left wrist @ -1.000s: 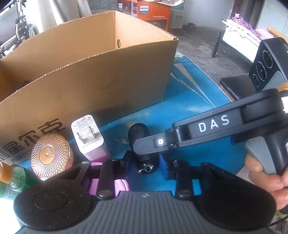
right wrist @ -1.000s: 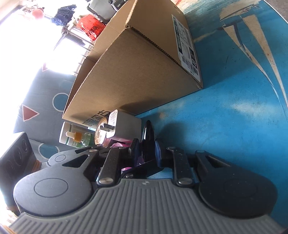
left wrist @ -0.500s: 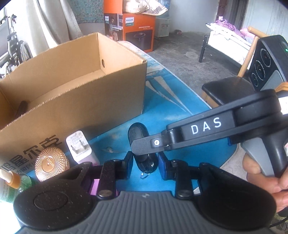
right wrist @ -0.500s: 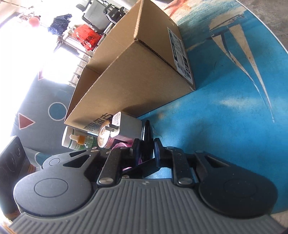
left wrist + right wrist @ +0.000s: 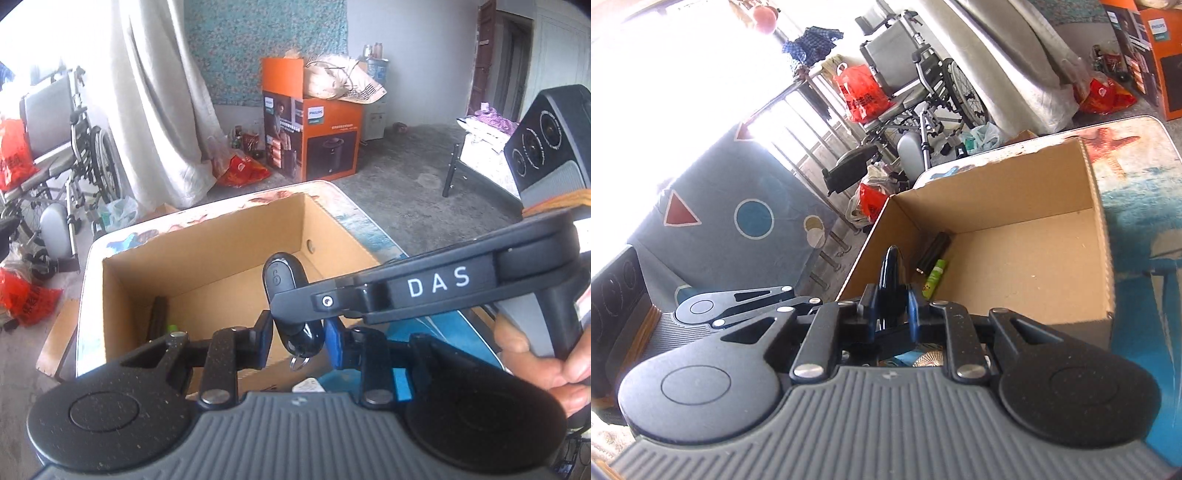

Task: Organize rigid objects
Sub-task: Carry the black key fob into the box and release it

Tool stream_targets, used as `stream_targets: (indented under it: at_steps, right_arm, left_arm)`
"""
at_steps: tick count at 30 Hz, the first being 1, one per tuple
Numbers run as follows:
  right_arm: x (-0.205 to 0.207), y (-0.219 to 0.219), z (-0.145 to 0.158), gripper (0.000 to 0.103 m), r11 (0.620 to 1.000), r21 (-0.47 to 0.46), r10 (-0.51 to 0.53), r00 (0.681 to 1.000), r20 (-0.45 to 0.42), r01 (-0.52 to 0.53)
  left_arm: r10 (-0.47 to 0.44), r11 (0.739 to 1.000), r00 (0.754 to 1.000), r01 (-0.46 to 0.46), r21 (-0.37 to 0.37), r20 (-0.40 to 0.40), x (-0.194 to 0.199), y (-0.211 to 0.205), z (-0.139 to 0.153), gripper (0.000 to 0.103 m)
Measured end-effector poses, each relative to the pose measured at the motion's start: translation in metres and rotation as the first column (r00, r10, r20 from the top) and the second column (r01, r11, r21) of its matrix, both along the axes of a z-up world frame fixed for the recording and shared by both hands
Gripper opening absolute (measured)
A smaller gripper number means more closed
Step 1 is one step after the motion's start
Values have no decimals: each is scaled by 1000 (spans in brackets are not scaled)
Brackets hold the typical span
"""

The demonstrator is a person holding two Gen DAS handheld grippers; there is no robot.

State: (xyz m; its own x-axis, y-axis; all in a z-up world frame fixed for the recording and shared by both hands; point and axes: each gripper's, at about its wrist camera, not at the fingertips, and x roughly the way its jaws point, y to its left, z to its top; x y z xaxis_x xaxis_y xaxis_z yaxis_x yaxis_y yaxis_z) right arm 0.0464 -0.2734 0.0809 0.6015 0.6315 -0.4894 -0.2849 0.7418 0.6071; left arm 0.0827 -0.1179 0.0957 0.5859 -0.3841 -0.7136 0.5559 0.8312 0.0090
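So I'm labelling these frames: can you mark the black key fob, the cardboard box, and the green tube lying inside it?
black key fob [image 5: 282,275], left wrist view, upper face near its logo.
cardboard box [image 5: 1015,192], right wrist view, inner far wall.
green tube [image 5: 933,277], right wrist view, middle of its body.

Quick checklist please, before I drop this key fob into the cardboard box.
1. Right claw shut on key fob: ok.
2. Left claw pads pressing the fob: cannot tell.
3. Cardboard box open on top: ok.
4. Fob fully over the opening, not the near wall: cannot tell.
5. Box floor bare except black cylinder and green tube by one wall: ok.
6. Key ring hanging free: ok.
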Motion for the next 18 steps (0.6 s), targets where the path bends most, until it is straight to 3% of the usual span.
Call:
stream_targets:
  at_steps: [4,9,13,18]
  right_arm:
    - [72,27,-15,15,996,14,88,981,-174,-87]
    - [139,55,-58,15,990,19,137,915,-380,-140]
    - [170,62,-91,15,987,45,154,861,-485,-151]
    - [194,69,-121,15,984,66,173,806,-567,-165]
  left_arm:
    - [53,998,988,-47,45,-147,58,24,-19,31]
    - [97,993,948,-70,99,-304,108,52,-58,31]
    - [128,987,926,-85,135,-354,127,57,-79,31]
    - [130,988,925,-91,123,-357,135,64,-80,47]
